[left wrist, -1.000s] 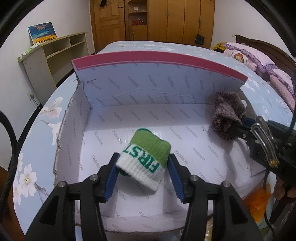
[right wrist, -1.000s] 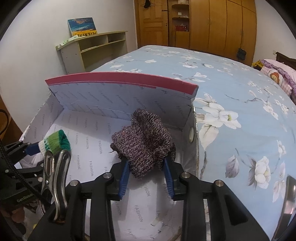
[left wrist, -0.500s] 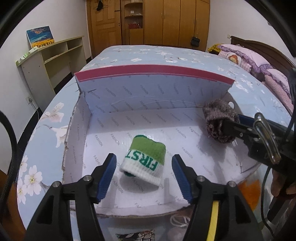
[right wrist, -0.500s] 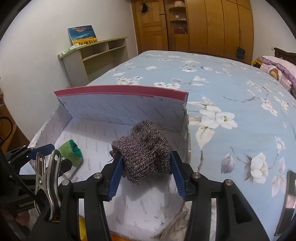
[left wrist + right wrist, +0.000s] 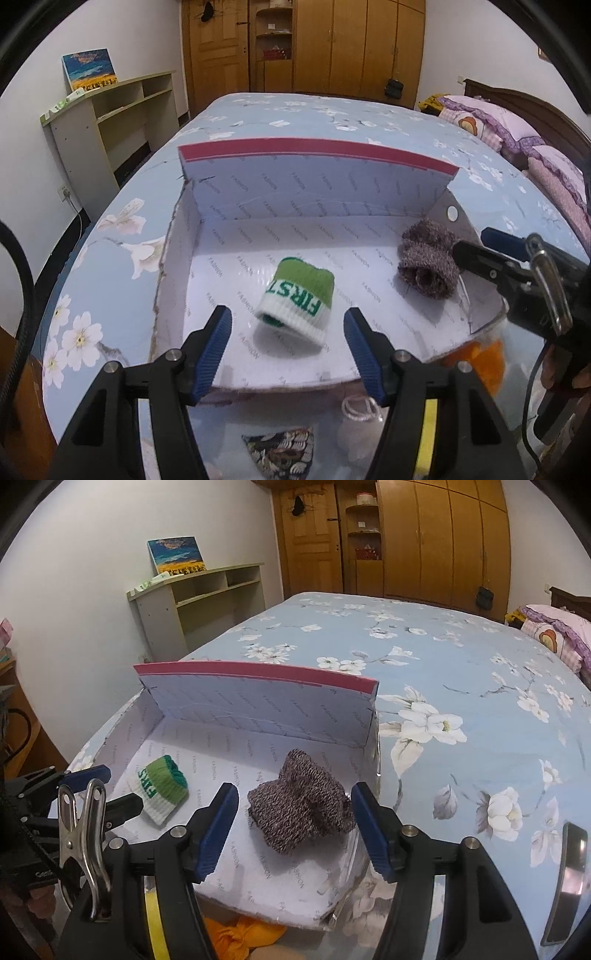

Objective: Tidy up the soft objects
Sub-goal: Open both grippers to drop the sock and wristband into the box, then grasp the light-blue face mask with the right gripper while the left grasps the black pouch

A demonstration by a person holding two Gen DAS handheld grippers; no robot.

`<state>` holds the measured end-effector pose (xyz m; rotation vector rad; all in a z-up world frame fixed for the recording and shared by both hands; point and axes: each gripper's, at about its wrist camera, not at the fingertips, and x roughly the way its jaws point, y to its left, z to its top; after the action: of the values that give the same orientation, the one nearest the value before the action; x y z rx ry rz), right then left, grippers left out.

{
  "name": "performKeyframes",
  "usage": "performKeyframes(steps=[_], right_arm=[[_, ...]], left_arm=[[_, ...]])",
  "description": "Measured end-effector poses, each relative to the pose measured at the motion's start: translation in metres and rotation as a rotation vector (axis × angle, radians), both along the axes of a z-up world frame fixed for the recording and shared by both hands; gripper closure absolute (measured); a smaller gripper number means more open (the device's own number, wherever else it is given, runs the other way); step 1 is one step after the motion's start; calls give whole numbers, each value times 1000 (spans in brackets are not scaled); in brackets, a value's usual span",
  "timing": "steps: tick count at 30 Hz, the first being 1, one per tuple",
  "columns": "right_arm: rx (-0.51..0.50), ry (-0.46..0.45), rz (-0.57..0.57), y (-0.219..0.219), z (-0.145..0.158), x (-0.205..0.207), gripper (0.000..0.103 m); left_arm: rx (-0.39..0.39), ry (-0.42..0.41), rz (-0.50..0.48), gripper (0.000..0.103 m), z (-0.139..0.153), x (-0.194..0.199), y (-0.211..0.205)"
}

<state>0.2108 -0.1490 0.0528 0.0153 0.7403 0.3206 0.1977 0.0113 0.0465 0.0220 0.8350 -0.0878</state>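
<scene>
A shallow white cardboard box (image 5: 314,184) with a red-edged back flap lies on the bed. A rolled green-and-white sock (image 5: 295,299) printed "FIRST" rests on the box floor. My left gripper (image 5: 286,349) stands open just in front of it, pads well apart from it. A rolled brown knit sock (image 5: 299,812) lies in the box's right corner. It is between the blue pads of my right gripper (image 5: 293,812), whose jaws are opening and do not press it. The right wrist view also shows the green sock (image 5: 162,786) and the left gripper (image 5: 120,788).
The blue floral bed sheet (image 5: 443,657) spreads behind and right of the box. Pillows (image 5: 517,129) lie far right; a shelf unit (image 5: 110,110) stands left. A patterned cloth (image 5: 280,450), a white corded item (image 5: 358,413) and an orange cloth (image 5: 236,934) lie below the box's near edge.
Both grippers let go of their socks and opened. Both drew back and up, so the socks now lie on the box floor, farther from the pads.
</scene>
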Motion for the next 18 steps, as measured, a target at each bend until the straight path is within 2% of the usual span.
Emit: performKeyframes(steps=[9, 18], right_arm=[[10, 5, -21, -12, 8, -36, 38], [21, 9, -13, -21, 3, -88, 38]], left_arm=[[-24, -2, 12, 36, 7, -32, 9], [-38, 20, 14, 36, -1, -64, 14]])
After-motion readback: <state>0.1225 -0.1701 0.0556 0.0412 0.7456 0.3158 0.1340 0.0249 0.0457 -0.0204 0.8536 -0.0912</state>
